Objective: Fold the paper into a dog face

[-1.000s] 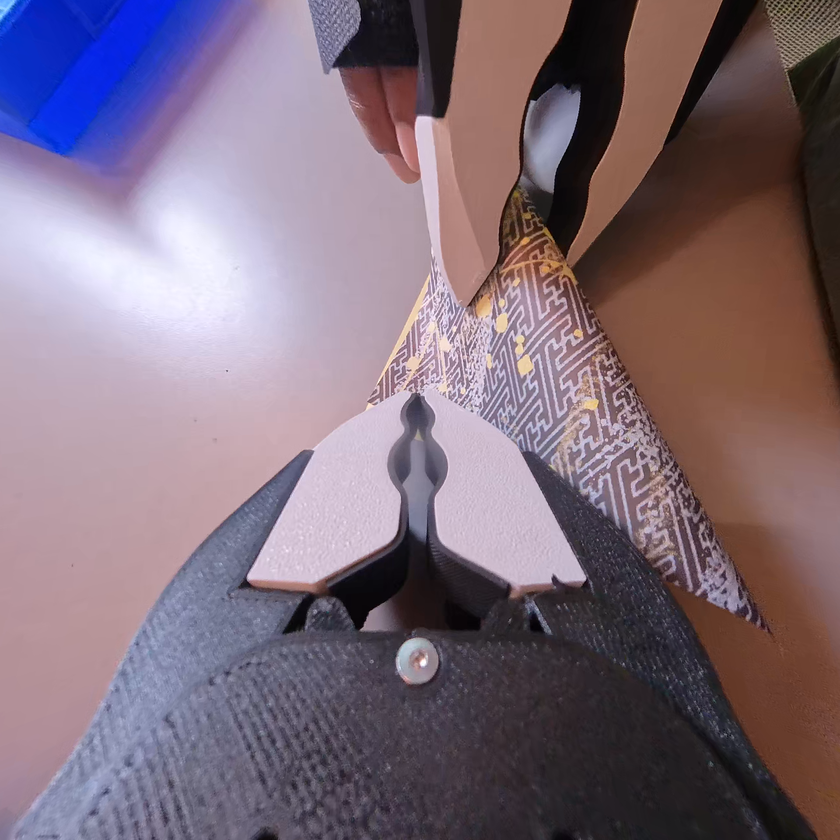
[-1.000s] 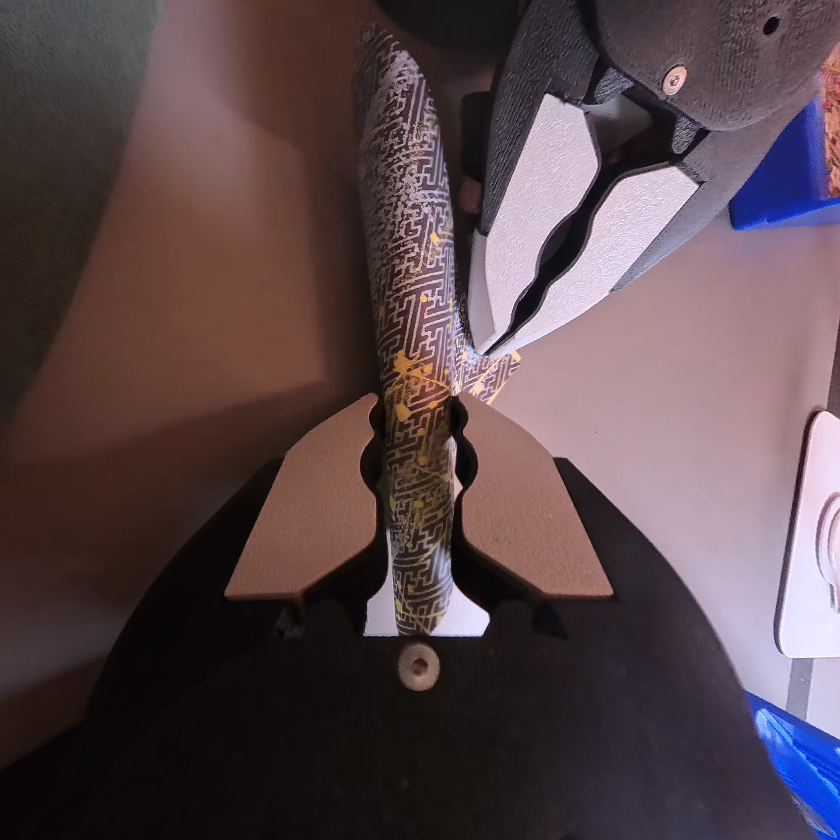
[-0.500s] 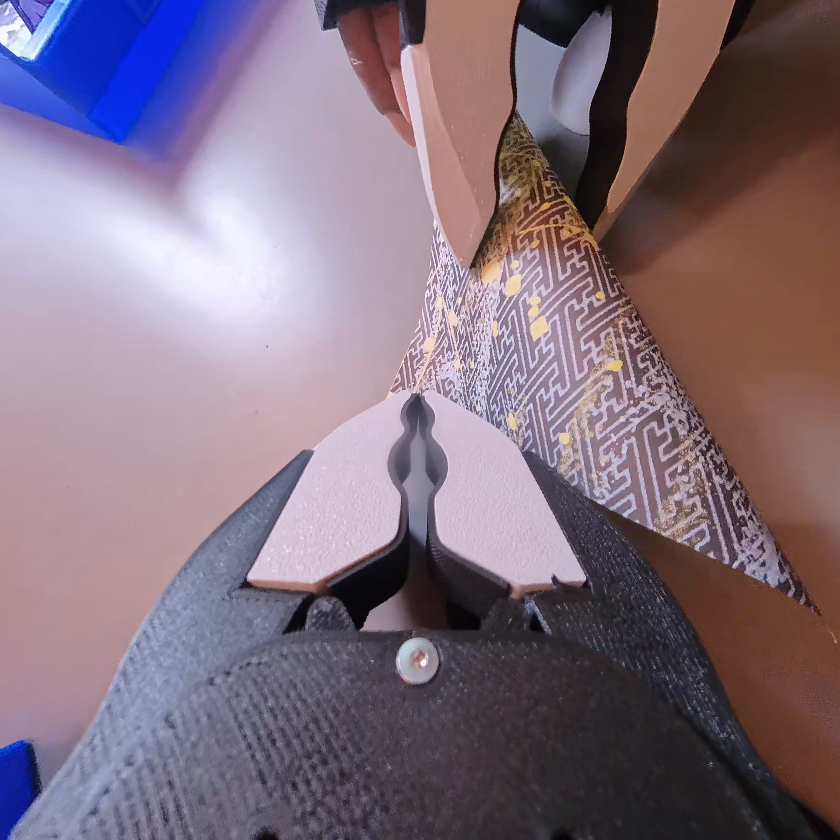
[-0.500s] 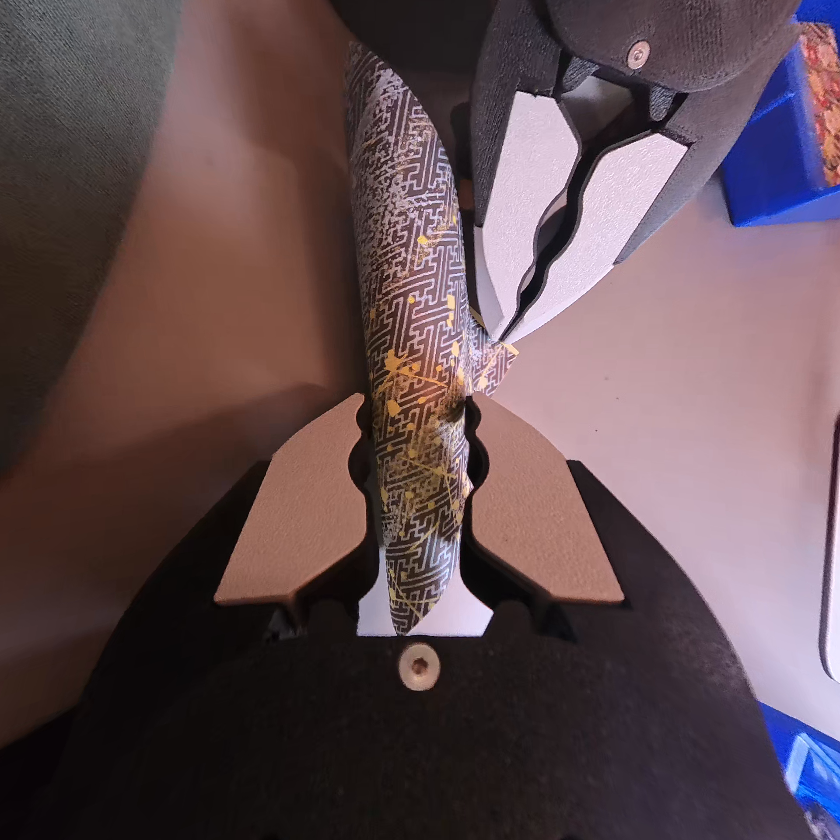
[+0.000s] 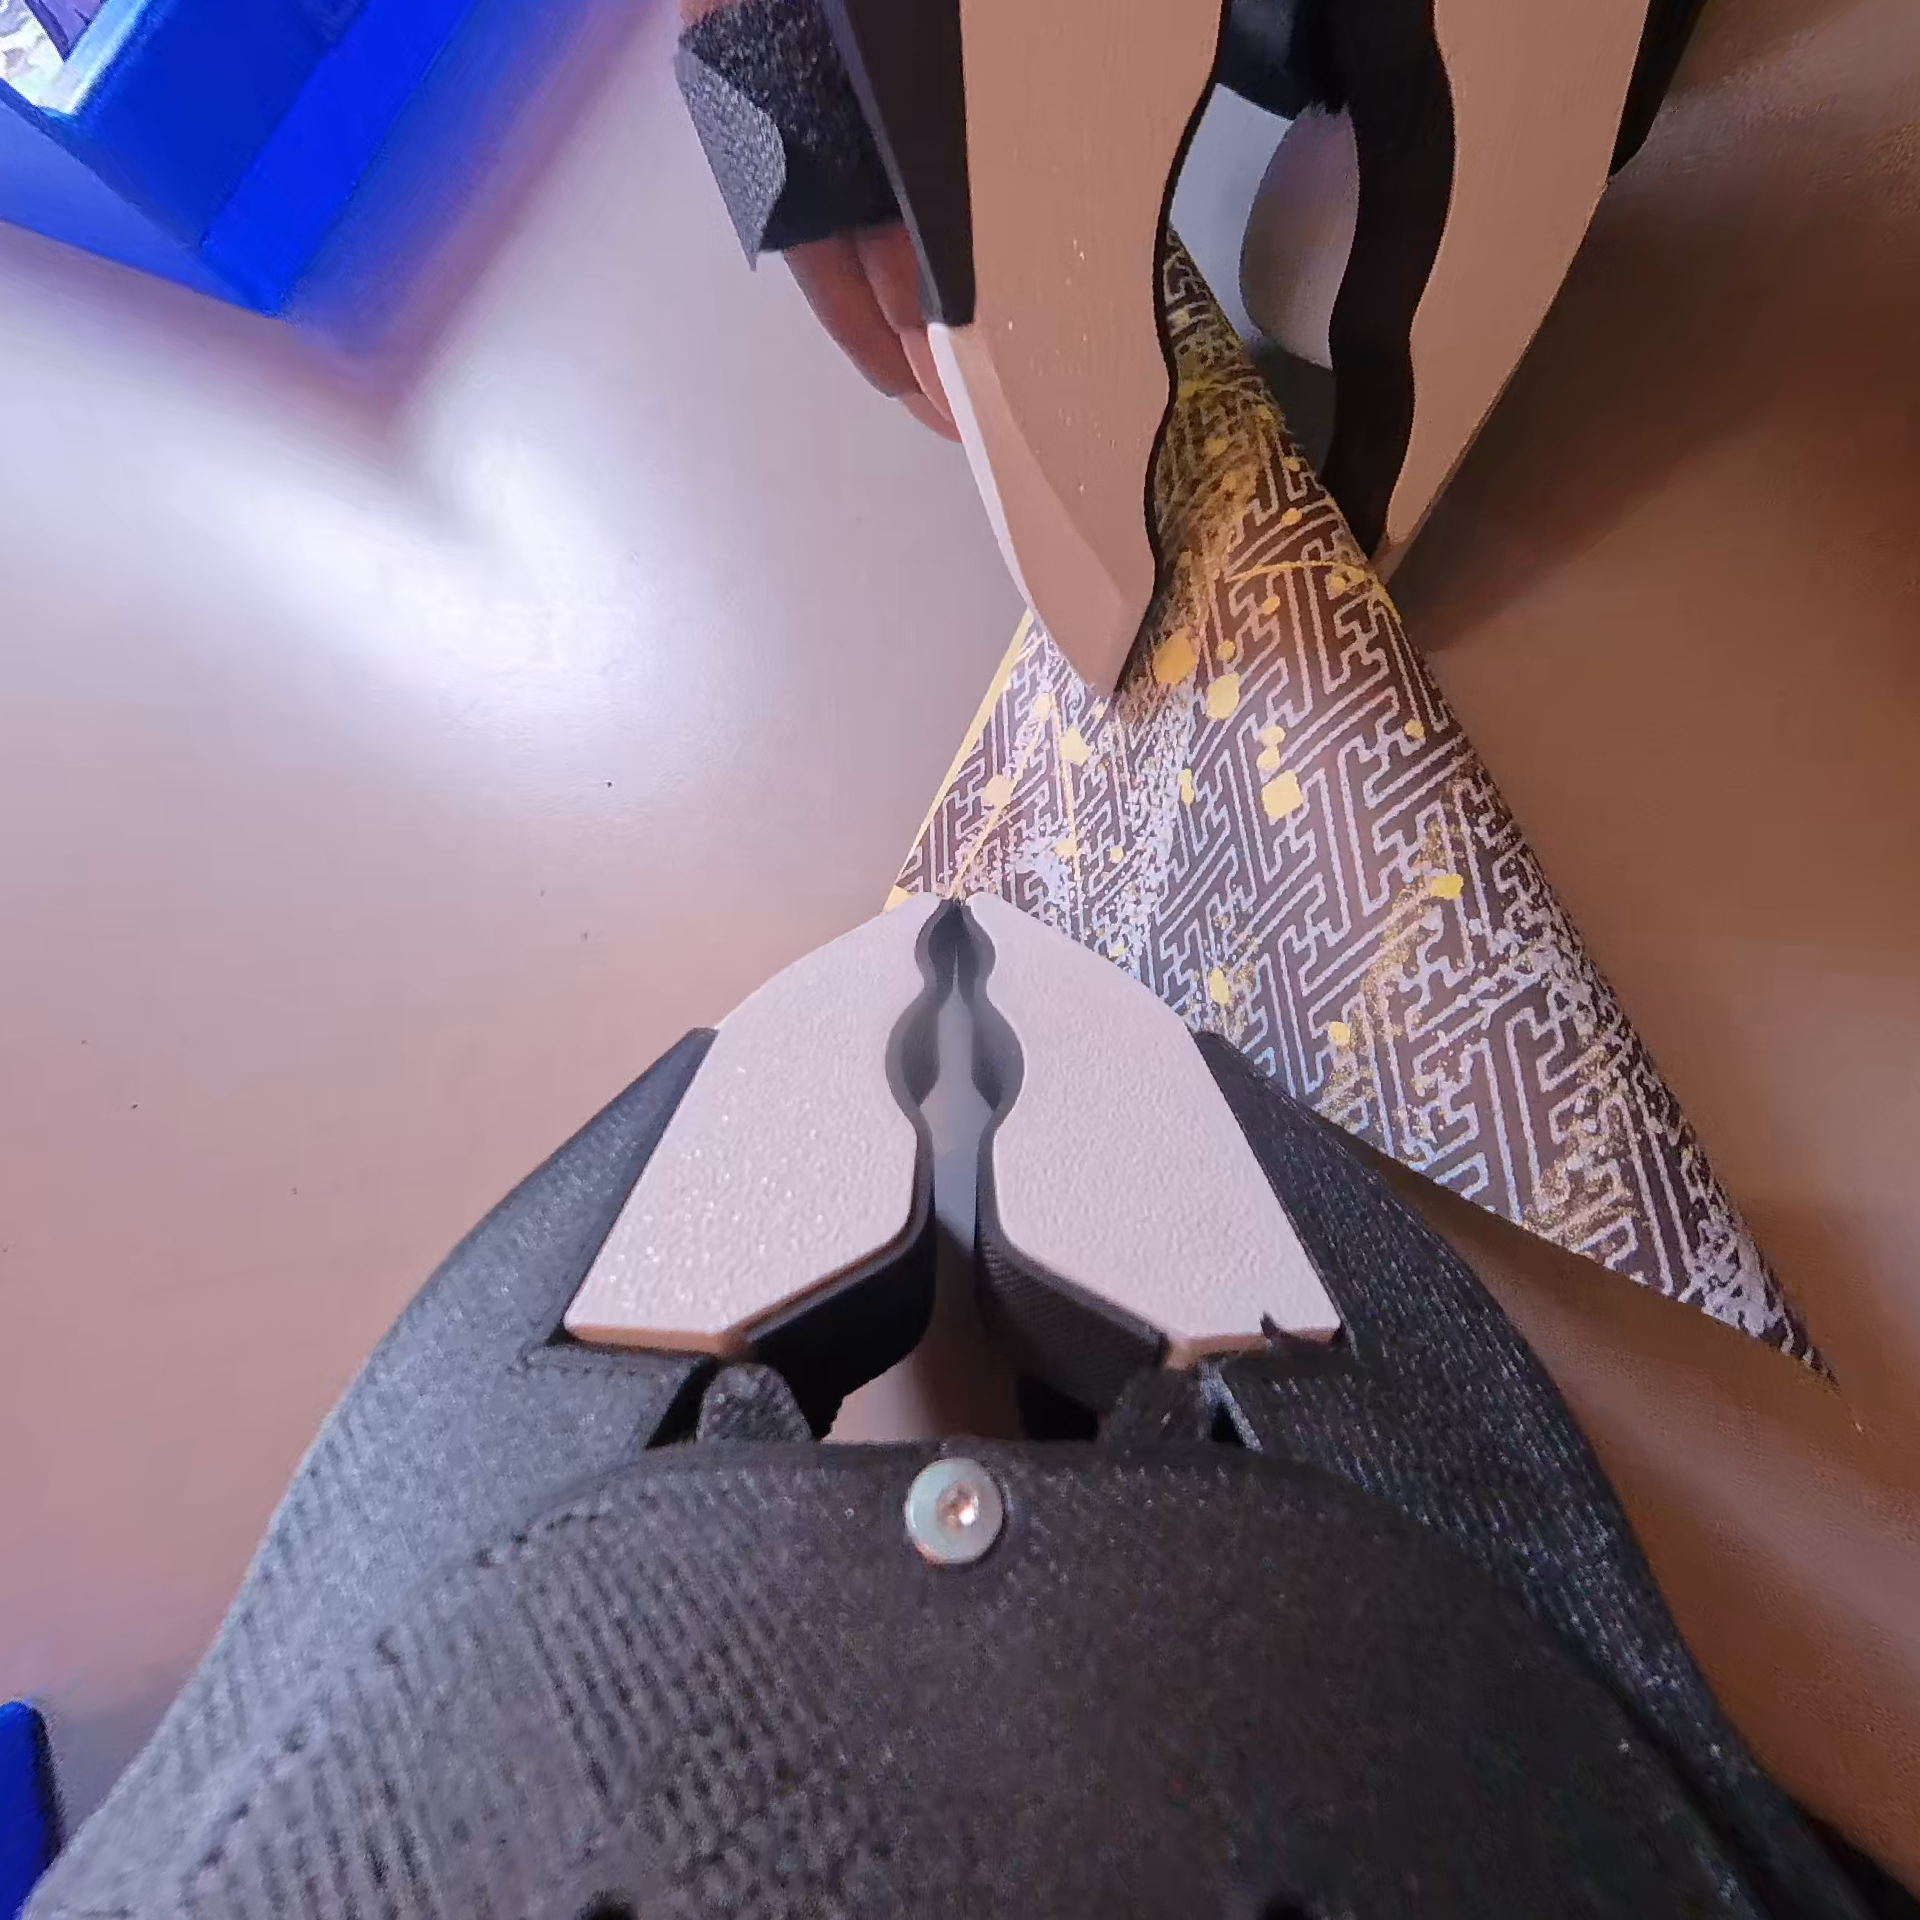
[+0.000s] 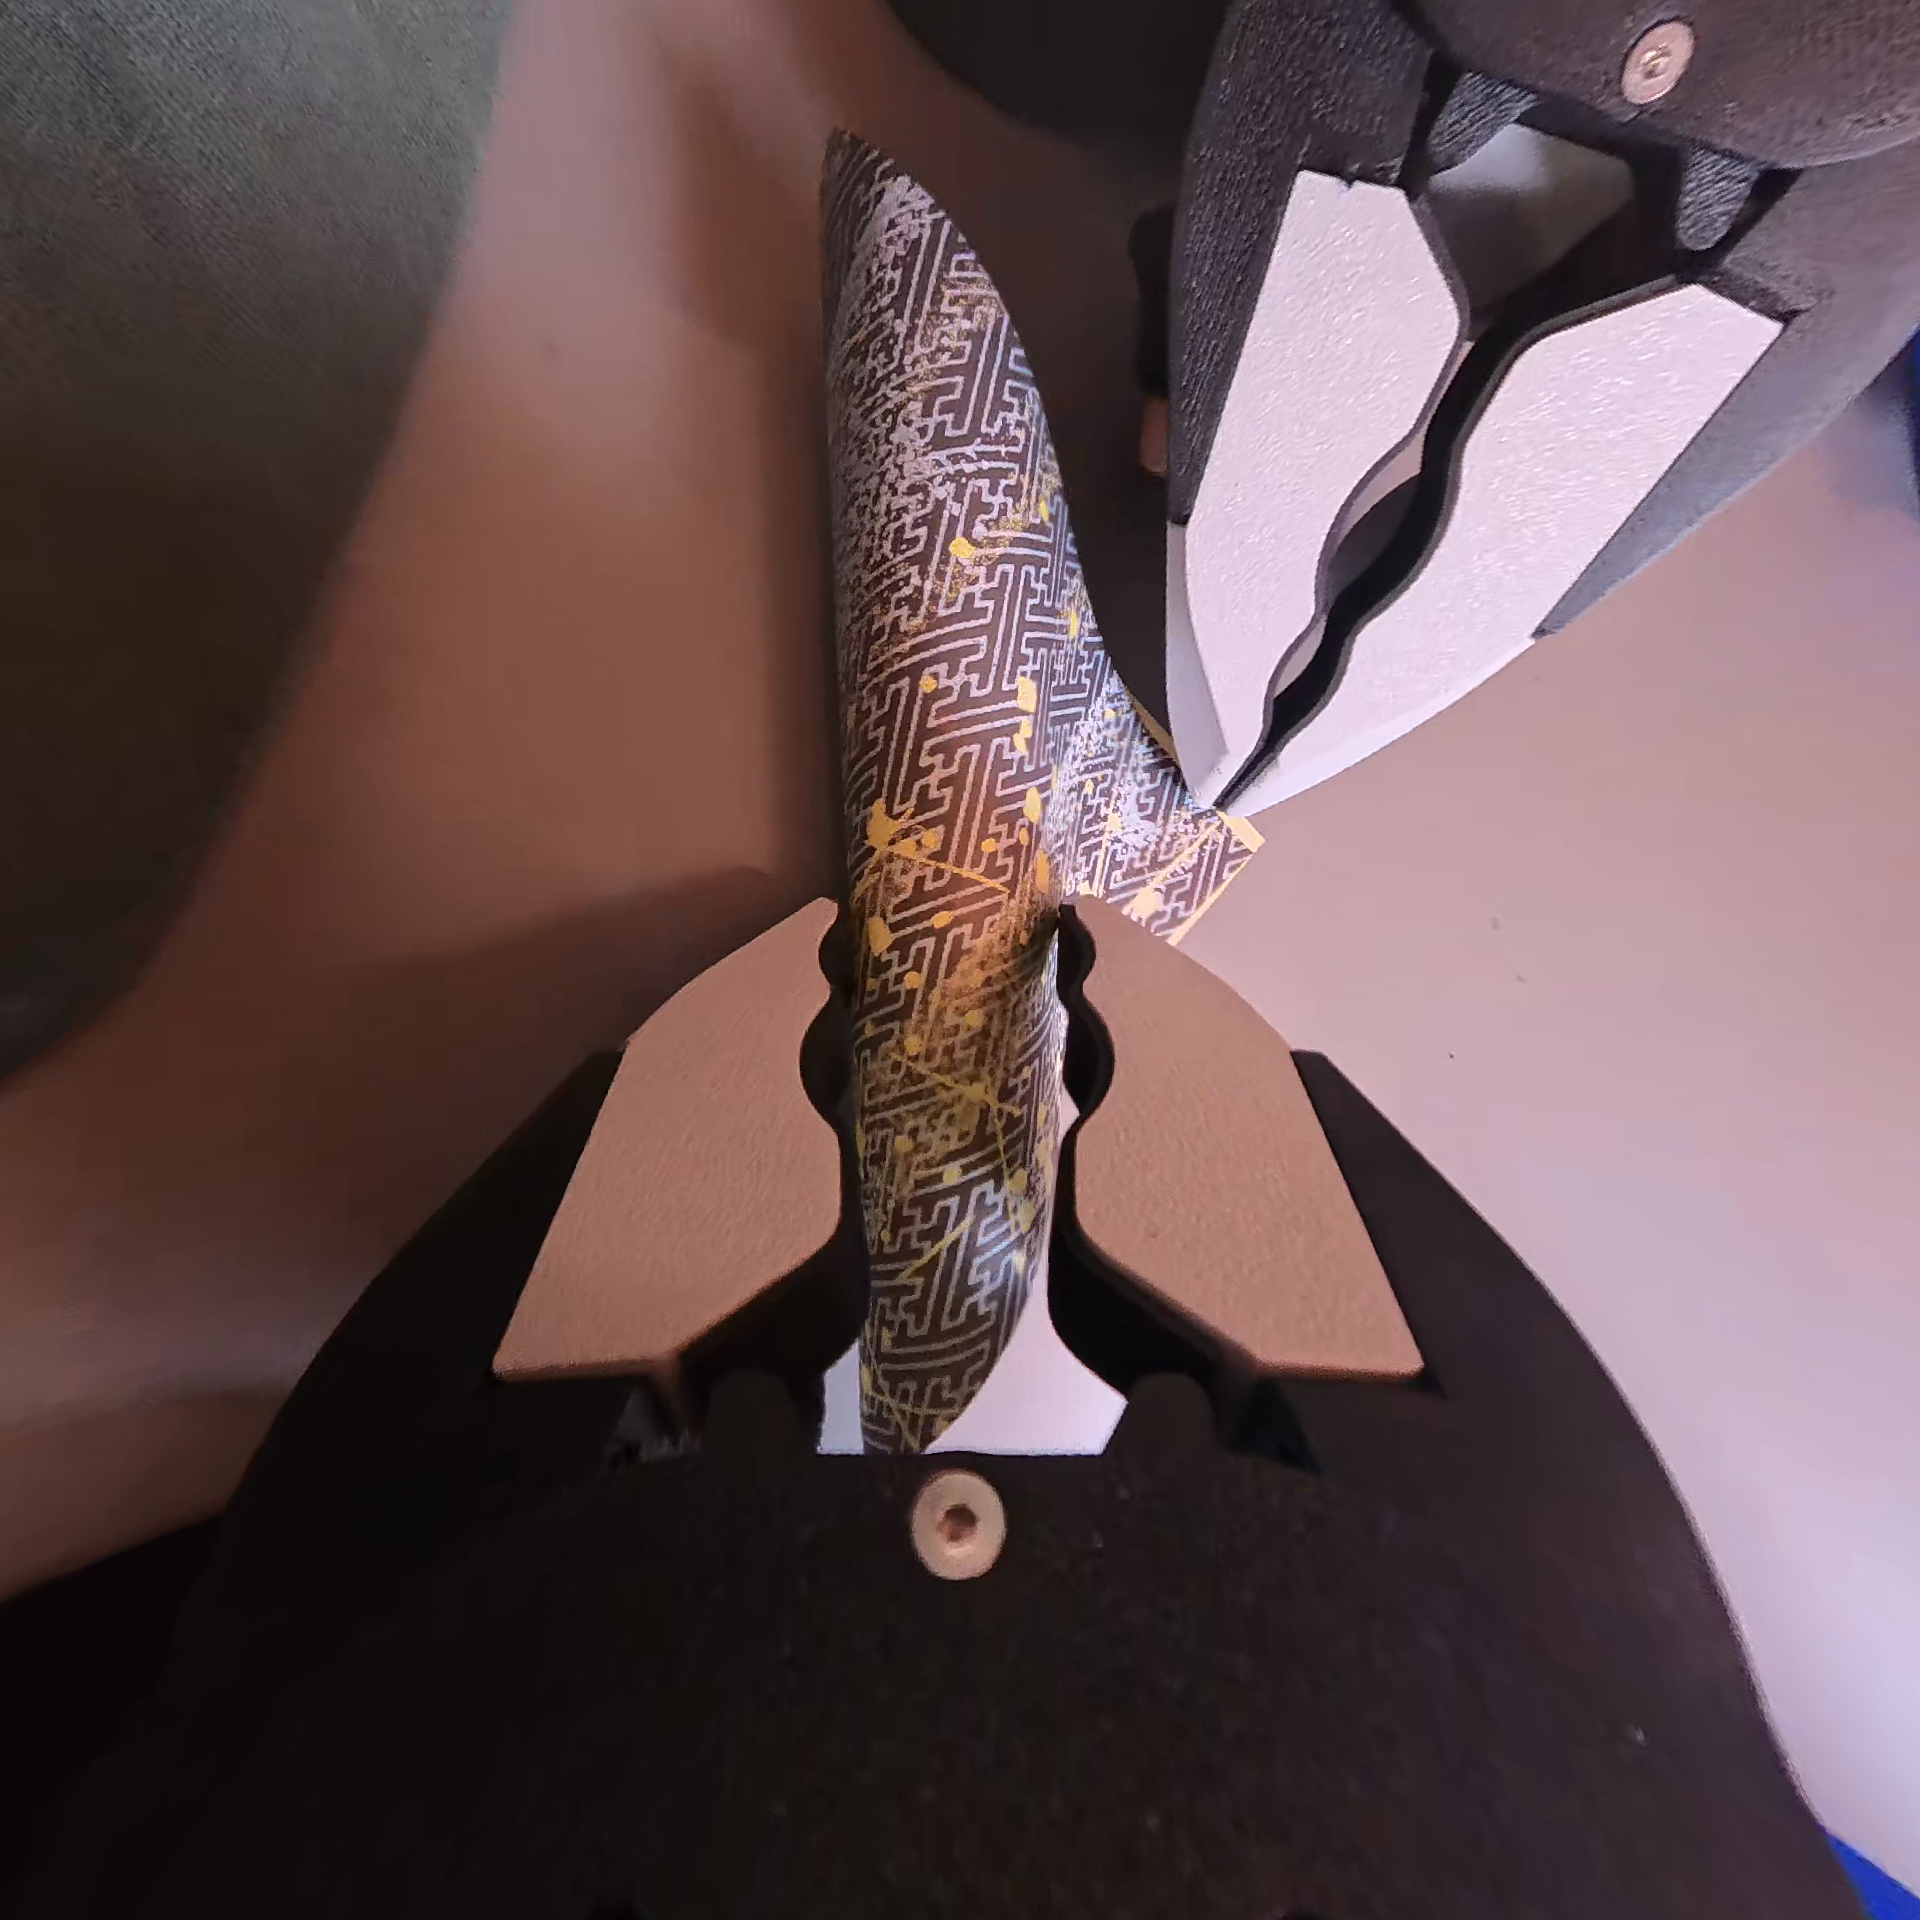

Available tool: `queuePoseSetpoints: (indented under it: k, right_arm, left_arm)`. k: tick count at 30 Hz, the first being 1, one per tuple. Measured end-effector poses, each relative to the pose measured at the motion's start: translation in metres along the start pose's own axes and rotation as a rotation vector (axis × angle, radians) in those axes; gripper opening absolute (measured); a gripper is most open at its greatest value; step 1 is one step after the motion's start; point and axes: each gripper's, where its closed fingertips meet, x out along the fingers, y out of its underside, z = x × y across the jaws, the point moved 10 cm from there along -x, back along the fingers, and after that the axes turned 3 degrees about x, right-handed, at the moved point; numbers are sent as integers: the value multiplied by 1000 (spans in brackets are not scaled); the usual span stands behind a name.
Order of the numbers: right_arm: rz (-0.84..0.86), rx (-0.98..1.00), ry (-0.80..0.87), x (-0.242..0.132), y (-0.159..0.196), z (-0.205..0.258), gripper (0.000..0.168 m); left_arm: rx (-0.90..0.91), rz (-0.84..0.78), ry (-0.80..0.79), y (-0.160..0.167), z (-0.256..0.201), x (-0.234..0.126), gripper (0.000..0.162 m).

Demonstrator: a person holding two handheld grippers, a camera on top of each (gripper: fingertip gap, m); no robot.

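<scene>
The right gripper (image 6: pixel 951 925), clamped on the dark maze-patterned gold-flecked paper (image 6: pixel 956 665), folds a flap; the left gripper (image 5: pixel 958 914), jaws together, pins its corner, ready to crease.

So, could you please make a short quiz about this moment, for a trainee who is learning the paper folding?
1. Fill in: the jaws of the left tongs are ___.
2. The patterned paper passes between the fingers of which one? A) left tongs B) right tongs
3. True or false: the paper lies completely flat on the table.

Key: 1 shut; 2 B; 3 false, part of it curls up off the table.
</scene>
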Motion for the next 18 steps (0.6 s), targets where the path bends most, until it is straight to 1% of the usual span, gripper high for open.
queuePoseSetpoints:
  k: [14, 18]
  right_arm:
    - [20, 75, -130, 7, 2, -14, 43]
    - [21, 101, -164, 9, 3, -17, 45]
  left_arm:
    - [-35, -28, 15, 3, 9, -4, 0]
    - [-49, -8, 23, 5, 10, -2, 0]
